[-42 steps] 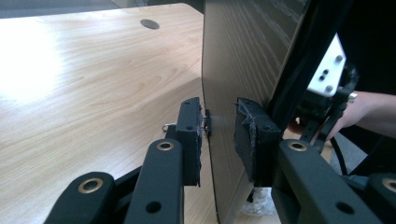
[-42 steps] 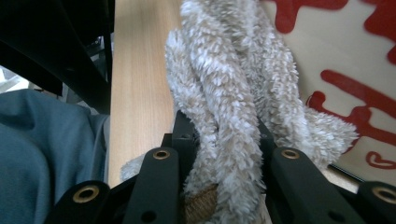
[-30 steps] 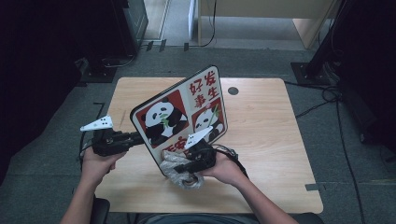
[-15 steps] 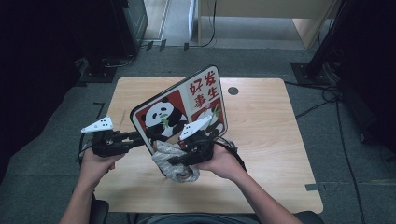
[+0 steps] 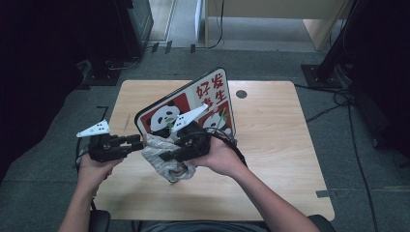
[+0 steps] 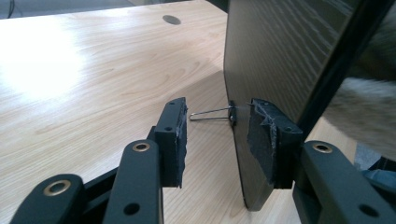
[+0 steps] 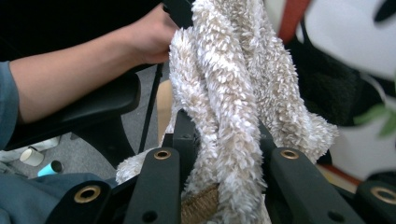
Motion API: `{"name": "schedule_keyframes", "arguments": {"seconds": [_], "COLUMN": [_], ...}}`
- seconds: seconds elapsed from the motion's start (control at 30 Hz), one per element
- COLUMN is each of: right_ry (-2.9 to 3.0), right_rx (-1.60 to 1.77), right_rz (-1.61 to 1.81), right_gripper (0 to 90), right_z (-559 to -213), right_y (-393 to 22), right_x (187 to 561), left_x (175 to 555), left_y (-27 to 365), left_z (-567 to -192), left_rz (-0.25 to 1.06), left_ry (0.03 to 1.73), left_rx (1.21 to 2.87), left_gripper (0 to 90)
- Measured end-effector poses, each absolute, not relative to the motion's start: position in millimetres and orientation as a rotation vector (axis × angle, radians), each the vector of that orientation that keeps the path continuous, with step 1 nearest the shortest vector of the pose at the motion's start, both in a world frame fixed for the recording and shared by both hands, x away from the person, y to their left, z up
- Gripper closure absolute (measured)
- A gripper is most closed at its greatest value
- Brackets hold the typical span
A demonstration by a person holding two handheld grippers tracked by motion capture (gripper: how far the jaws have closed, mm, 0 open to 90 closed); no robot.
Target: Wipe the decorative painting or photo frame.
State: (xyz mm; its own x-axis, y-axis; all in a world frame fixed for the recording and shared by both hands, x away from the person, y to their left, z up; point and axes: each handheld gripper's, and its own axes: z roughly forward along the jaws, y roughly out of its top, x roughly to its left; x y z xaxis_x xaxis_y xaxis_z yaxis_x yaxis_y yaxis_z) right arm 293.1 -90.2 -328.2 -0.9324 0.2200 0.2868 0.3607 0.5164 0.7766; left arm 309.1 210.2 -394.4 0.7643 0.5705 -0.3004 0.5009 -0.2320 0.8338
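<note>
At the near-left part of the table (image 5: pixel 280 145), the left gripper (image 5: pixel 140 142) is straddling the edge of the upright panda board (image 5: pixel 193 104). Its jaws have just been opening and are now standing partly apart, no longer pinching that edge. A thin wire (image 6: pixel 210 114) is jutting from the board's back. The right gripper (image 5: pixel 167 155), clamping the fluffy cloth (image 5: pixel 167 169), is sitting higher against the printed face than a second ago, so wiping is judged under way. No container is in play.
</note>
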Motion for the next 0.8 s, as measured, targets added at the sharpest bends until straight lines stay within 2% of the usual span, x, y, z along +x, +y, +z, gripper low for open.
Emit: {"name": "schedule_keyframes", "arguments": {"seconds": [0.8], "right_ry": [-2.605], "right_rx": [-0.363], "right_rz": [-1.443], "right_gripper": [72.7], "right_z": [-261], "right_y": [-29], "right_x": [295], "left_x": [311], "left_y": [237], "left_z": [-393], "left_rz": [0.12], "left_ry": [0.877], "left_rx": [1.852], "left_gripper": [58.6]}}
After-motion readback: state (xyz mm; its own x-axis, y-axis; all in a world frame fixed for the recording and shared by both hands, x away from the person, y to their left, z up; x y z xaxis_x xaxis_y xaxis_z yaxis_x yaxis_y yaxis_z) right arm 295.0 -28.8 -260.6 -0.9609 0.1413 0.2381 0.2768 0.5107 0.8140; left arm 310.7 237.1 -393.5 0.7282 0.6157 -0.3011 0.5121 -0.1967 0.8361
